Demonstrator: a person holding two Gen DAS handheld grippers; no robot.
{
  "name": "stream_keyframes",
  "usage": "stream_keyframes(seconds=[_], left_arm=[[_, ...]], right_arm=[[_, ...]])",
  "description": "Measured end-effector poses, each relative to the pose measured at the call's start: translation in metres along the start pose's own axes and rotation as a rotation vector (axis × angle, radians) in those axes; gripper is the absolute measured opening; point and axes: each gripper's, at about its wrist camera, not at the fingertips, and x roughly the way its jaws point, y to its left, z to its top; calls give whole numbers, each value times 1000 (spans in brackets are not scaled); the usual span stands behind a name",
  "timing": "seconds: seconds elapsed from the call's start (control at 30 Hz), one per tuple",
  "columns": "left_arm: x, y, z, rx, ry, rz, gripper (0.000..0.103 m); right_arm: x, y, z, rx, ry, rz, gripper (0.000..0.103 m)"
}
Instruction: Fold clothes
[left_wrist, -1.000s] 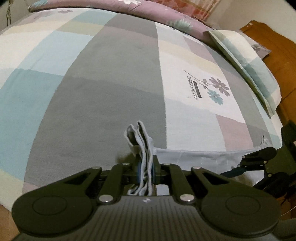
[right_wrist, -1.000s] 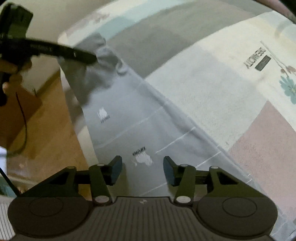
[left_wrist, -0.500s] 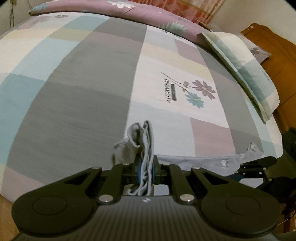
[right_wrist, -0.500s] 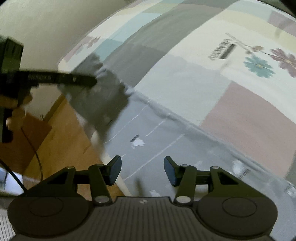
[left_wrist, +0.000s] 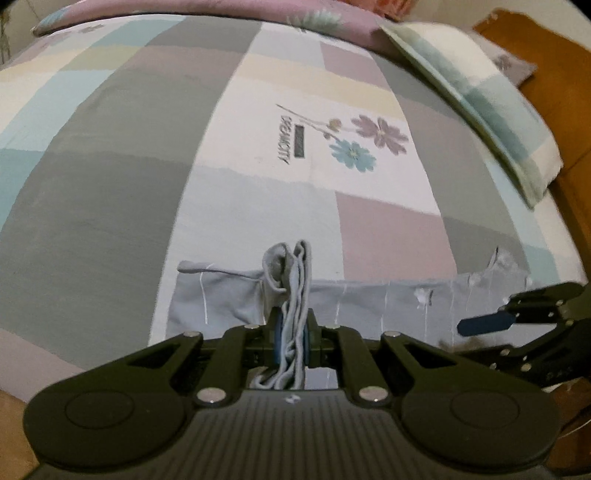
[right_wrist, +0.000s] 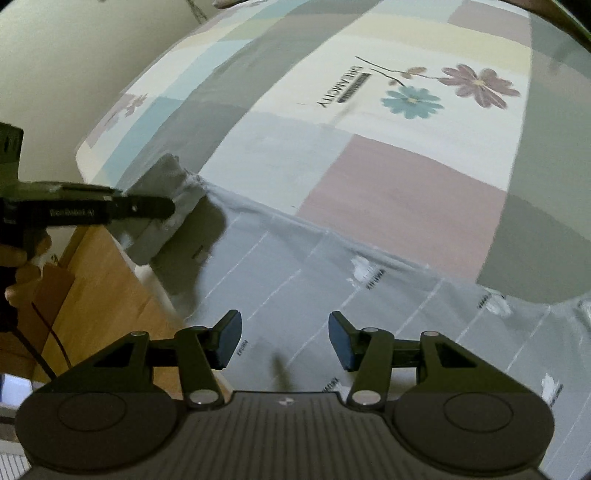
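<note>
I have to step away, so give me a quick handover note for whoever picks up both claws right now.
Left claw: shut on a bunched edge of the grey garment.
Right claw: open, nothing between its pads, hovering over the garment's middle.
Garment: spread as a long strip along the near edge of the patchwork bed sheet, the end by the left claw lifted and doubled over.
Done: one end gathered and gripped.
Left: probably grip the cloth with the right claw, lay the garment flat, then make the folds. No finished fold shows yet.

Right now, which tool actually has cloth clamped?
The left tool: its jaws are shut on a bunched fold of the grey garment. The right tool hangs open above the fabric, gripping nothing.
</note>
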Motion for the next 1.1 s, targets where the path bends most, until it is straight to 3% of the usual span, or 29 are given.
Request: stream_keyframes(seconds=[0.4, 0.7, 0.77, 0.87, 1.0, 1.1], left_arm=[[23, -46, -4, 90, 29, 52, 9], [40, -49, -13, 84, 62, 4, 14], [39, -48, -13, 74, 59, -30, 22], [35, -48, -13, 50, 48, -109, 49], [26, -51, -15, 84, 37, -184, 52], [14, -43, -20, 96, 36, -155, 52]], right_arm=[[-5, -11, -2, 36, -21, -4, 58], [-7, -18, -2, 43, -29, -13, 59], [-8, -19, -2, 41, -33, -15, 62], [-8, -20, -2, 36, -36, -21, 63], [-10, -22, 0, 37, -46, -27, 63], [-12, -18, 3, 10, -56, -8, 61]])
